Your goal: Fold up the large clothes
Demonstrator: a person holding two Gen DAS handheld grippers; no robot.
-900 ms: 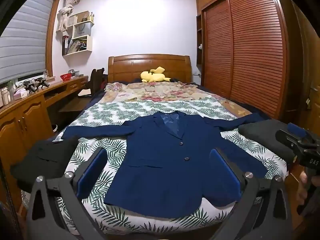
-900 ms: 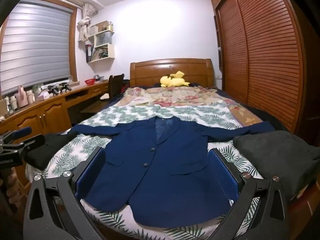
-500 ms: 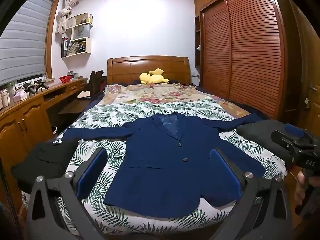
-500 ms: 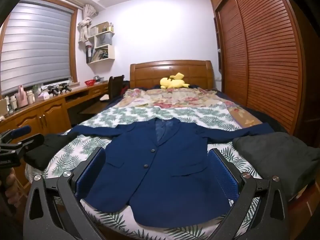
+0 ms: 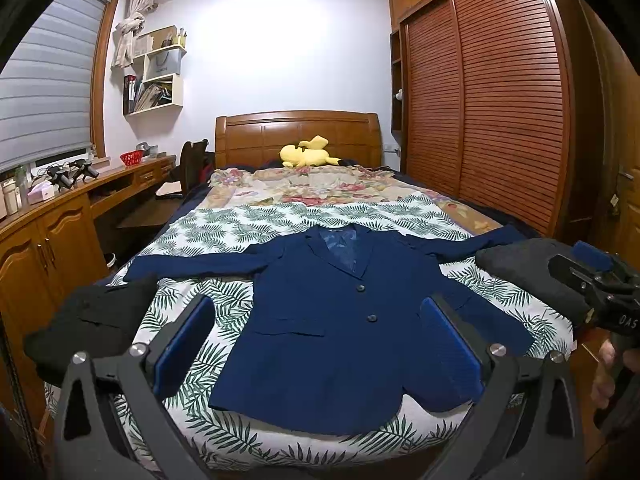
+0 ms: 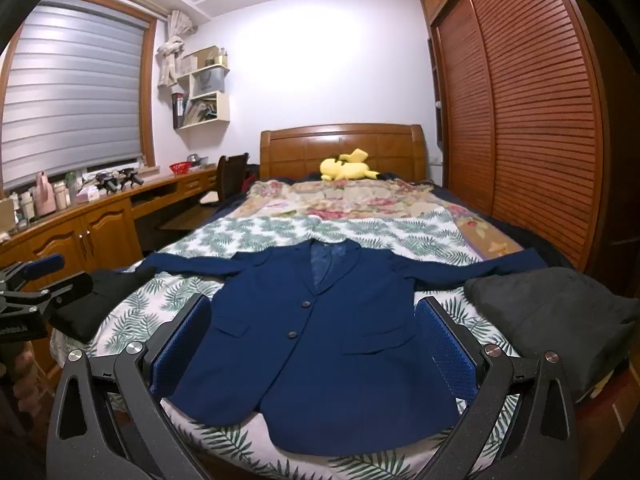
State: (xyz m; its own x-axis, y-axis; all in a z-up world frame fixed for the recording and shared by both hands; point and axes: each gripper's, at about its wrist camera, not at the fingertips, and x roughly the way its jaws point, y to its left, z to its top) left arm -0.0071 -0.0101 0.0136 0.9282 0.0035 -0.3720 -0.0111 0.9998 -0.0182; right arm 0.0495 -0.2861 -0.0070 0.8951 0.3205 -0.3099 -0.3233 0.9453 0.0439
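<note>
On the leaf-print bedspread [image 5: 320, 220] at the foot of the bed, a navy blazer [image 5: 340, 332] lies face up, buttoned, collar toward the wooden headboard [image 5: 296, 132], both sleeves spread sideways. From left to right: a wooden desk and cabinets [image 5: 44, 236] run along the window wall; a black folded garment [image 5: 96, 320] rests at the left edge of the bed, touching the end of the blazer's left-hand sleeve; the blazer occupies the middle; a dark grey folded garment [image 6: 556, 312] sits at the right edge, over the end of the other sleeve; louvred wardrobe doors [image 5: 500, 100] close the right side. A yellow plush toy [image 5: 308, 154] lies by the headboard. The left gripper [image 5: 316, 340] and right gripper [image 6: 312, 340] both hover short of the blazer's hem, jaws spread wide, grasping nothing.
</note>
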